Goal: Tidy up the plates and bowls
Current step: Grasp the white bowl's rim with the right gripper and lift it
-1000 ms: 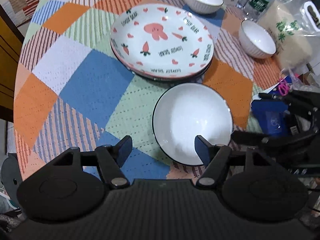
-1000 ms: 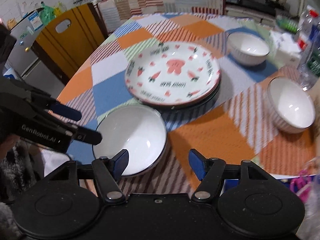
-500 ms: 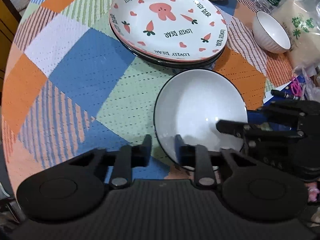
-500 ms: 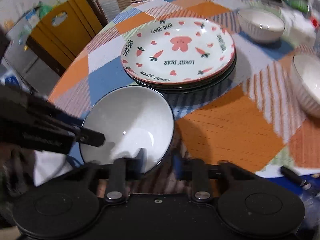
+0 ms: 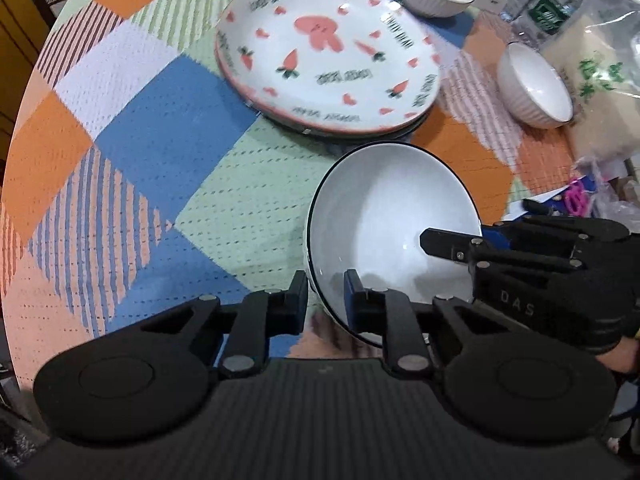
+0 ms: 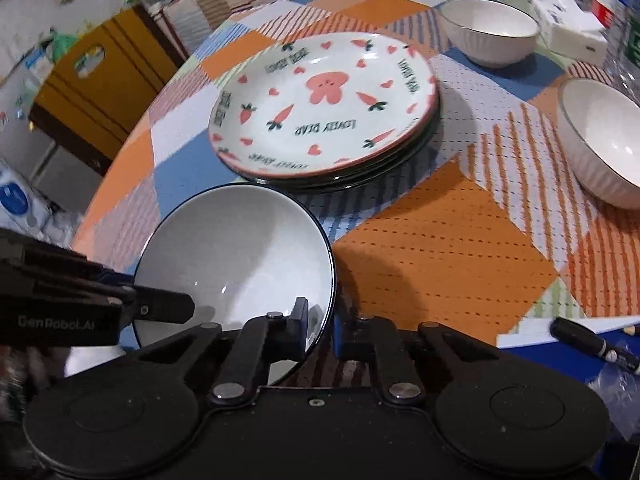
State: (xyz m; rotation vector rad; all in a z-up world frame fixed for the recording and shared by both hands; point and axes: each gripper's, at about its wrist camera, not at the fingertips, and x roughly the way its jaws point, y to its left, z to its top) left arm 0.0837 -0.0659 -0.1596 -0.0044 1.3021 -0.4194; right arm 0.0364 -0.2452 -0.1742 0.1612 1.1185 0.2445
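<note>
A white bowl with a black rim (image 5: 392, 232) sits on the patchwork tablecloth, just in front of a stack of carrot-and-rabbit plates (image 5: 328, 56). My left gripper (image 5: 326, 292) is shut on the bowl's near left rim. My right gripper (image 6: 320, 320) has the opposite rim between its fingers; its jaws are still closing and the pads look pressed on it. The bowl (image 6: 240, 252) appears tilted. Each view shows the other gripper's finger reaching over the bowl. Two ribbed white bowls (image 6: 488, 28) (image 6: 600, 140) stand behind and right of the plate stack (image 6: 324, 104).
Water bottles (image 5: 548, 4) and a bag of rice (image 5: 600, 92) crowd the table's right side, with a white box (image 6: 572, 28) and a black marker (image 6: 592, 344). A yellow wooden chair (image 6: 96, 76) stands beyond the round table's left edge.
Both grippers went from wide open to closed on the black-rimmed bowl's rim, one on each side. The right one came down closer to the bowl.
</note>
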